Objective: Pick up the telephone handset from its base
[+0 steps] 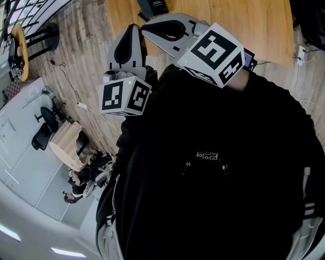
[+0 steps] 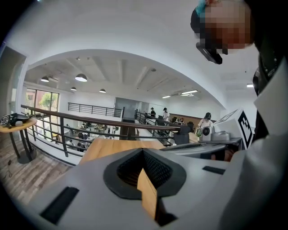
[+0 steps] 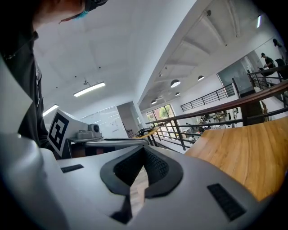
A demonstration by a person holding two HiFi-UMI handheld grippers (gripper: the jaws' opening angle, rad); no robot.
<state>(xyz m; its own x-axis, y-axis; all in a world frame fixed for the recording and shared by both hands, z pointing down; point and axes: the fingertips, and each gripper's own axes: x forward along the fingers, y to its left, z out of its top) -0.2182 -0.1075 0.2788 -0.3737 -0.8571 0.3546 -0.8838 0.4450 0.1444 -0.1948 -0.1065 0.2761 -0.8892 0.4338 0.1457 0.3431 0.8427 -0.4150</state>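
Observation:
A black device (image 1: pixel 152 6), perhaps the telephone, lies at the near edge of the wooden table (image 1: pixel 254 25) at the top of the head view; I cannot tell handset from base. Both grippers are held up close to the person's chest, short of the table. My left gripper (image 1: pixel 133 28) is shut with nothing between its pads, and its own view shows the closed tips (image 2: pixel 143 150) over the table top (image 2: pixel 103 148). My right gripper (image 1: pixel 144 29) points left across the left one, its tips (image 3: pixel 144 148) closed and empty. Neither gripper view shows the telephone.
A dark railing (image 2: pixel 90 119) runs behind the table, with a lower floor beyond it. A round side table (image 1: pixel 19 45) stands at the left by the railing. A cable (image 1: pixel 66 76) trails over the wooden floor. Several people (image 2: pixel 207 120) stand far off.

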